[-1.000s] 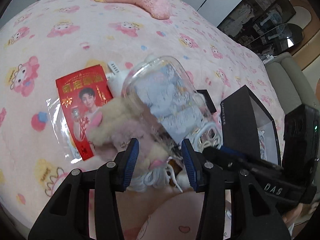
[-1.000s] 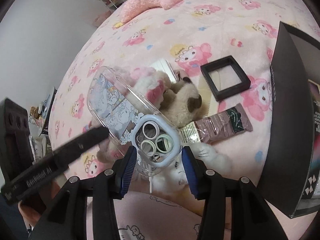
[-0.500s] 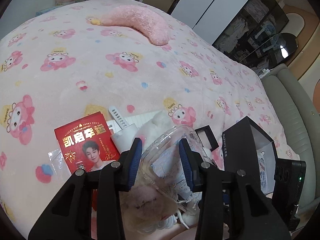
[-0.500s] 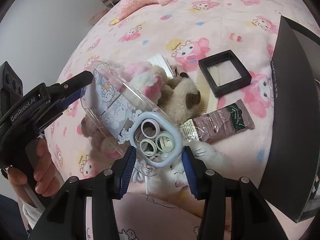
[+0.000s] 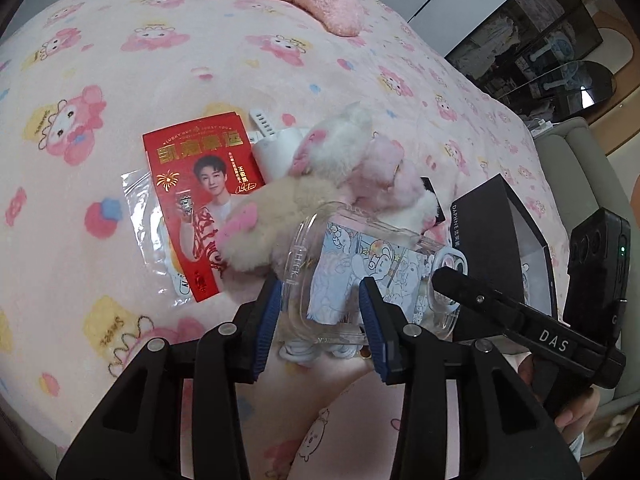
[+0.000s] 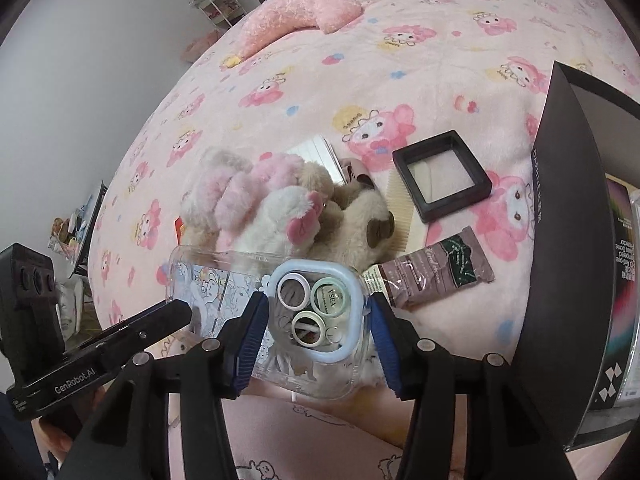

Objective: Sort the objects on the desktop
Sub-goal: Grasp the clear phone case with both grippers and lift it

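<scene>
A clear phone case (image 5: 360, 276) with cartoon print and a pale blue camera ring (image 6: 316, 312) is held between both grippers above a pink blanket. My left gripper (image 5: 320, 312) is shut on its bottom end. My right gripper (image 6: 316, 340) is shut on its camera end. Under and behind the case lies a pile of plush toys (image 5: 320, 184), pink, white and beige, also in the right wrist view (image 6: 280, 208). A white cable (image 5: 304, 350) lies under the case.
A red card (image 5: 204, 196) on a clear bag lies left of the plush. A black frame (image 6: 442, 174), a comb (image 6: 404, 216) and a brown sachet (image 6: 436, 276) lie right of it. A tall black box (image 6: 568, 264) stands at the right. A pink pillow (image 6: 304, 20) lies far back.
My left gripper has closed on the case's bottom end. The case has tilted from slanting upward to lying nearly level between the two grippers, lower over the plush.
</scene>
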{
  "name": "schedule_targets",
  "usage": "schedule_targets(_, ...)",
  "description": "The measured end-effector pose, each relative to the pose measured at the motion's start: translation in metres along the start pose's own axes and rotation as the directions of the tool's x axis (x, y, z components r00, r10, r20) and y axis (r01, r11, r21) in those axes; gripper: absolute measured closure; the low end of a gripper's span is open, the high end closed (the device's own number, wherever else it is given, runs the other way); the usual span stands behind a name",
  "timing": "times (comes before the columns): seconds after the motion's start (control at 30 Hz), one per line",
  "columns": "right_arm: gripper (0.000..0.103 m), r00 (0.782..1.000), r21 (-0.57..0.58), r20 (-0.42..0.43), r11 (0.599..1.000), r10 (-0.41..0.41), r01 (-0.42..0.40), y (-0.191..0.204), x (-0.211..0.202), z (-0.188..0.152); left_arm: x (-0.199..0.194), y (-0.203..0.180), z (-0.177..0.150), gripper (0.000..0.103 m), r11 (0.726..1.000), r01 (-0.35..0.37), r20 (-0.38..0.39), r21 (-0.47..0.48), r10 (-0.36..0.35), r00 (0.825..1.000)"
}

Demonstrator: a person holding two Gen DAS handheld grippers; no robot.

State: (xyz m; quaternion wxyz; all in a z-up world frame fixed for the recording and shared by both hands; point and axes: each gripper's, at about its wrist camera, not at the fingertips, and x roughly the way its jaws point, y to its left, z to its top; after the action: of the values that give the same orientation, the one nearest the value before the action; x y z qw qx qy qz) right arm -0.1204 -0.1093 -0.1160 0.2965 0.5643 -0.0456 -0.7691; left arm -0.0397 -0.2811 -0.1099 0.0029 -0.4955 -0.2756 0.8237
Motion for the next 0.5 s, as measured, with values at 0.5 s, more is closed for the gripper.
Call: schedule_targets(0.5,0.055,0.988,-0.012,0.139,0.998,-0.064,0.067,-0.022,-0.094,-0.016,-0.027,-0.094,-0.019,0.060,0.983,0.114,0.004,0.140,-0.116,0.993)
